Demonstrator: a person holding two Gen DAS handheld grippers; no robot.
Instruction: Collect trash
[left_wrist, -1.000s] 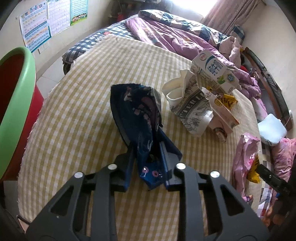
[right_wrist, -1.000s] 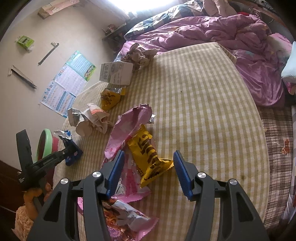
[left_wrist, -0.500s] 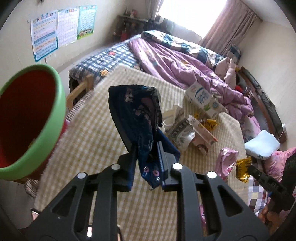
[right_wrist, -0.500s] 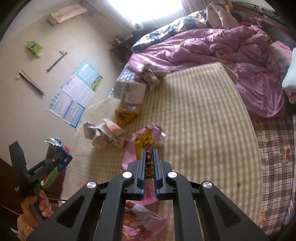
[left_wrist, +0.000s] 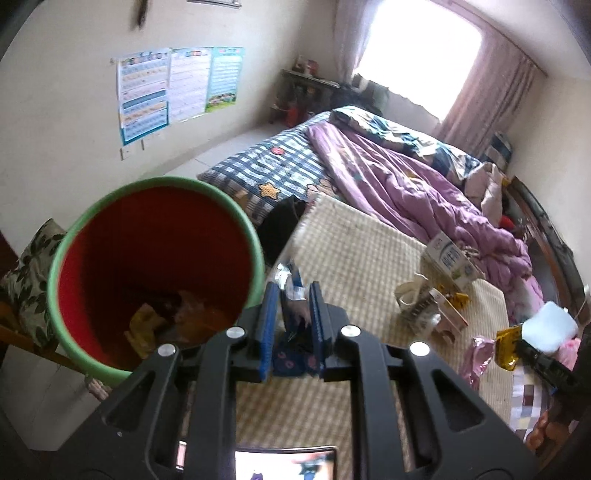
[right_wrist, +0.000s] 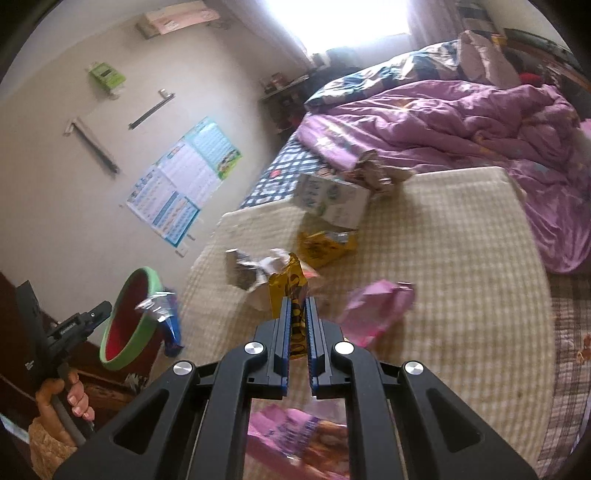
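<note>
My left gripper (left_wrist: 292, 295) has its jaws parted around a dark blue snack wrapper (left_wrist: 293, 350) that hangs between them, just right of the rim of a red bin with a green rim (left_wrist: 74, 236). In the right wrist view the wrapper (right_wrist: 168, 317) hangs beside that bin (right_wrist: 147, 325). My right gripper (right_wrist: 297, 306) is shut on a yellow snack wrapper (right_wrist: 288, 288), held above the checked bedcover (right_wrist: 443, 258).
On the cover lie a milk carton (right_wrist: 332, 201), a yellow packet (right_wrist: 325, 245), crumpled paper (right_wrist: 247, 271), pink wrappers (right_wrist: 376, 308) and a brown crumpled bag (right_wrist: 380, 173). A purple quilt (right_wrist: 461, 122) lies behind. The bin holds some trash (left_wrist: 173, 321).
My left gripper carried the blue wrapper left to the bin's edge and its jaws have loosened. My right gripper closed on the yellow wrapper and lifted it off the cover.
</note>
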